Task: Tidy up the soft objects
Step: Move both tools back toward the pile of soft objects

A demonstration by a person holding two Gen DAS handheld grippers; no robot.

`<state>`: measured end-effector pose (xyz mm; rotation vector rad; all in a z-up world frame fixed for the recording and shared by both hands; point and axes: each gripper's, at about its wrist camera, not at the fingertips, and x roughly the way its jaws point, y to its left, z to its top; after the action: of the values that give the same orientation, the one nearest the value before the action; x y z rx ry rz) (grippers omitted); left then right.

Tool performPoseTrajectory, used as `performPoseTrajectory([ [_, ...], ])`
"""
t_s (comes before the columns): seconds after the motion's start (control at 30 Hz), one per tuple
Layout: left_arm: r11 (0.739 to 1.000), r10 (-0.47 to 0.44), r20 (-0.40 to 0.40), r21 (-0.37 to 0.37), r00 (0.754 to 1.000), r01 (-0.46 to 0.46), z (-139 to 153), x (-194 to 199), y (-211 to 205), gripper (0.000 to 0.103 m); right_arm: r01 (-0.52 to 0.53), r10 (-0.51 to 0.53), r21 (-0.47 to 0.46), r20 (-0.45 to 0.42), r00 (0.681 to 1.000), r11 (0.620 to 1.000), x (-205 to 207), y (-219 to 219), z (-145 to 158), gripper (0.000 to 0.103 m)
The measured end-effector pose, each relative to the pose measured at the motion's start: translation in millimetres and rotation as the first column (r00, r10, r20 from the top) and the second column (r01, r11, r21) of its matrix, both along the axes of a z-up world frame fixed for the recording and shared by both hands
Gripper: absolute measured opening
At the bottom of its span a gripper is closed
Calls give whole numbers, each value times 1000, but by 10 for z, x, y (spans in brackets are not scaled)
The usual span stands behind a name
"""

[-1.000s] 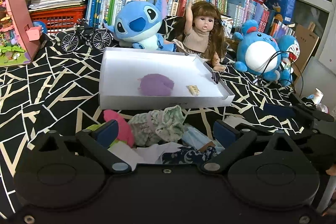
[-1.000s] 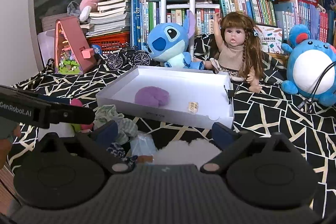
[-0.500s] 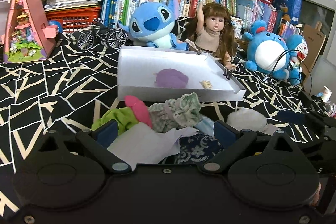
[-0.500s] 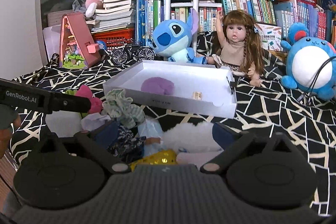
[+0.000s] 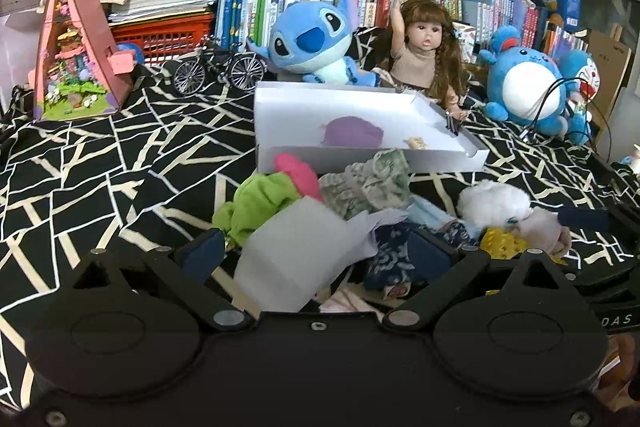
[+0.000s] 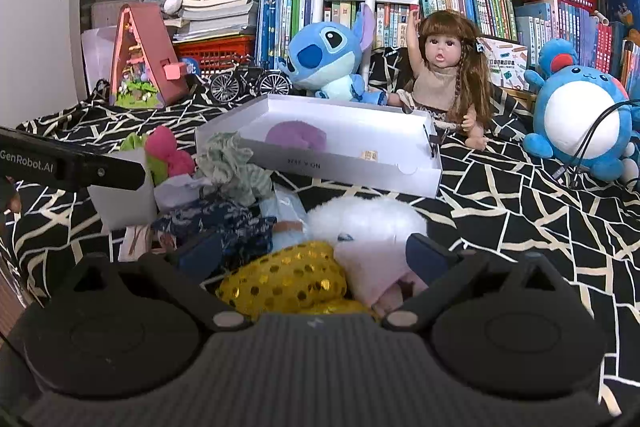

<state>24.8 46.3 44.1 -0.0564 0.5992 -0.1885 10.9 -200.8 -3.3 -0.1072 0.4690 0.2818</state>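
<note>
Left wrist view first: the left gripper (image 5: 314, 253) has its jaws spread wide with nothing clamped, sitting at the near edge of the pile of soft stuff on the black-and-white patterned cloth (image 5: 120, 163). Right between the fingers is a white cloth (image 5: 296, 247) and a dark blue floral fabric (image 5: 390, 251). Further in there's a green cloth (image 5: 256, 203), a pink piece (image 5: 298, 173) and a crumpled green-patterned fabric (image 5: 368, 185), which touches the near wall of the white box (image 5: 360, 159). Inside the box: a purple fuzzy thing (image 5: 352, 133) and a small tan item (image 5: 418, 142). To the right of the pile sits a white fluffy ball (image 5: 494, 201) with a yellow bit (image 5: 502, 243) just near of it. Behind the box are a Stitch plush (image 5: 312, 43) and a doll (image 5: 424, 51).

Right wrist view: the right gripper (image 6: 316, 257) is also wide open and not gripping anything. Between its fingers lies a yellow sequined piece (image 6: 288, 279) touching a pale pink soft thing (image 6: 368, 273), with the fluffy ball (image 6: 364, 219) just beyond. The floral fabric (image 6: 212, 221) is by the left finger. The left tool's finger (image 6: 72, 165) pokes in from the left, over the white cloth (image 6: 124, 195). The box (image 6: 340, 167) is further back, purple item (image 6: 296, 135) in it.
</note>
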Motion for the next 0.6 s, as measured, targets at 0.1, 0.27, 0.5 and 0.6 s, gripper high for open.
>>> performPoseTrajectory([
  [0.1,1000,9,-6,4,1000,-9,-35,-20,18,98,2,-2,-13,0,1000,1000,-33,11,-28,103],
  [0.27,1000,19,-7,22,1000,-19,-78,-27,29,98,-4,4,-60,11,1000,998,-94,48,-59,103],
  [0.5,999,32,-20,14,999,-32,-100,2,76,94,-20,20,-78,-7,1000,997,-209,58,-101,101],
  [0.6,999,33,-21,12,999,-33,-104,11,96,92,-25,23,-91,-21,1000,996,-231,59,-136,99],
])
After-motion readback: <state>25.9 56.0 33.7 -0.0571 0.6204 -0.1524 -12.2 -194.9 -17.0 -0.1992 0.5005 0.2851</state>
